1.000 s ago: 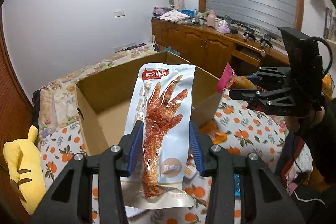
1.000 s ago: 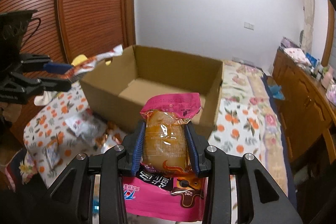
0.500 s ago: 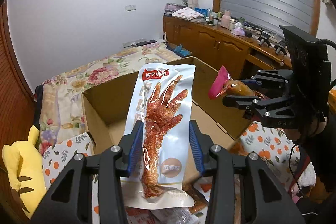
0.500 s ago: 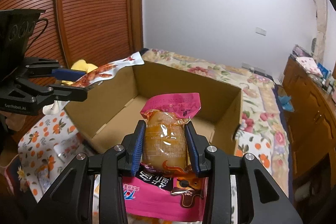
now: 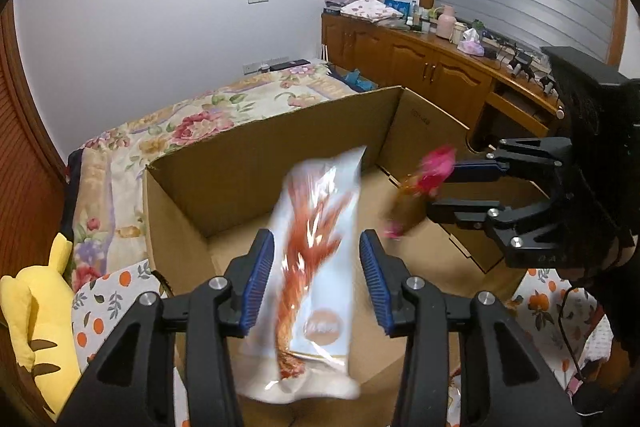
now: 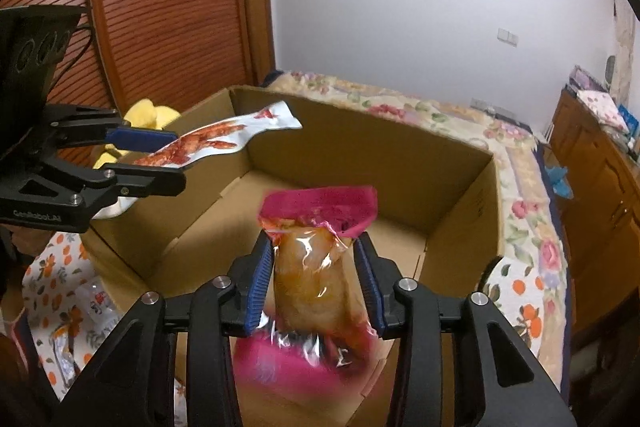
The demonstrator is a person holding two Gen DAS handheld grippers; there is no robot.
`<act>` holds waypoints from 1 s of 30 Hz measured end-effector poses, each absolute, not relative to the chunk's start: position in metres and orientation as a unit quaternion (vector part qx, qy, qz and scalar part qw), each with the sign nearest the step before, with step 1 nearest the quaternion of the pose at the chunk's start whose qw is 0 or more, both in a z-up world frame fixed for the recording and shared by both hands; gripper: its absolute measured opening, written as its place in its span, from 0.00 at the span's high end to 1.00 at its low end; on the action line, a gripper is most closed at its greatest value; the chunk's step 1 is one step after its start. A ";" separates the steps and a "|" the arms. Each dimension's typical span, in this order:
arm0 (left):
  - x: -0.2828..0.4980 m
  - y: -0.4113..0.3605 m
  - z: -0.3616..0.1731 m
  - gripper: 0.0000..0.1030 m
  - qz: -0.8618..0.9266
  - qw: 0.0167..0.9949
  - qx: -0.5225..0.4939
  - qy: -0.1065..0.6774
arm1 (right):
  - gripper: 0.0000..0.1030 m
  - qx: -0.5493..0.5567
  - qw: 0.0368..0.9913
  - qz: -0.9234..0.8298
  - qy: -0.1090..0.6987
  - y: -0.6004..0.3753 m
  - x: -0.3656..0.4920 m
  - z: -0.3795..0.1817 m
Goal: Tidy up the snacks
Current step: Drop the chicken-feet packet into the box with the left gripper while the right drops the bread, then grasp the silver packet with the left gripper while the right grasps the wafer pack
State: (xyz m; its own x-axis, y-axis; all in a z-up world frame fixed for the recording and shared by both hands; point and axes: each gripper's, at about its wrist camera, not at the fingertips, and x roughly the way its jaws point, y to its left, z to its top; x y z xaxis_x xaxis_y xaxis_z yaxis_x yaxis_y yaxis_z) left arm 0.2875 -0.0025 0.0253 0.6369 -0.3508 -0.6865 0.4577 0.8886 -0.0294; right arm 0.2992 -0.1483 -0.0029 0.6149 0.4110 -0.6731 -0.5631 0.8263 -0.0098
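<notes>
An open cardboard box (image 5: 248, 163) (image 6: 456, 183) lies on the bed. My left gripper (image 5: 316, 275) is open over the box; a white chicken-foot snack packet (image 5: 316, 267) is blurred between its spread pads, loose and dropping. It also shows in the right wrist view (image 6: 216, 143). My right gripper (image 6: 316, 283) is open over the box too; a pink-topped packet with a brown snack (image 6: 316, 259) is slipping, blurred, between its pads. The left wrist view shows this packet (image 5: 424, 179) at the right gripper's fingertips (image 5: 464, 187).
A yellow plush toy (image 5: 36, 323) lies left of the box. Several small snack packets (image 6: 92, 303) lie on the orange-print cloth in front of the box. A wooden cabinet (image 5: 432, 67) runs along the right wall, and a wooden shutter door (image 6: 160, 7) stands at the left.
Both grippers moved forward over the box and opened. The white packet and the pink packet came loose and are now falling, blurred, towards the box floor.
</notes>
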 end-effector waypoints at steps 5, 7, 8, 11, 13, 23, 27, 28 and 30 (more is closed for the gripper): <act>0.284 0.002 0.028 0.51 -0.222 0.905 0.064 0.357 | 0.58 -0.094 0.897 0.275 0.334 -0.154 0.296 0.006; 0.276 0.005 0.032 0.50 -0.226 0.907 0.058 0.350 | 0.58 -0.092 0.898 0.275 0.330 -0.155 0.289 0.010; 0.270 0.006 0.035 0.49 -0.227 0.909 0.059 0.346 | 0.58 -0.089 0.899 0.276 0.328 -0.157 0.284 0.013; 0.249 0.011 0.043 0.46 -0.228 0.914 0.058 0.332 | 0.56 -0.078 0.904 0.278 0.316 -0.164 0.266 0.021; 0.235 0.016 0.047 0.44 -0.228 0.916 0.057 0.325 | 0.54 -0.072 0.906 0.281 0.309 -0.168 0.251 0.026; 0.166 0.034 0.045 0.27 -0.208 0.928 0.053 0.305 | 0.48 -0.068 0.911 0.271 0.303 -0.178 0.185 0.024; 0.143 0.038 0.036 0.27 -0.206 0.927 0.050 0.309 | 0.47 -0.059 0.911 0.261 0.312 -0.184 0.166 0.012; 0.136 0.040 0.031 0.27 -0.207 0.926 0.047 0.311 | 0.47 -0.057 0.911 0.259 0.315 -0.185 0.163 0.008; 0.124 0.042 0.021 0.27 -0.206 0.924 0.044 0.318 | 0.47 -0.052 0.910 0.255 0.322 -0.186 0.157 0.001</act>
State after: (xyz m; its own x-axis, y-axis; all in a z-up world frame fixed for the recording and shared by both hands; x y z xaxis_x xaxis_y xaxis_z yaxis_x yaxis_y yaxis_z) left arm 0.1236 0.0423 0.0213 0.7127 -0.3536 -0.6058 0.4090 0.9111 -0.0506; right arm 0.1572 -0.1863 0.0011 0.6623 0.4302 -0.6134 -0.4972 0.8648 0.0698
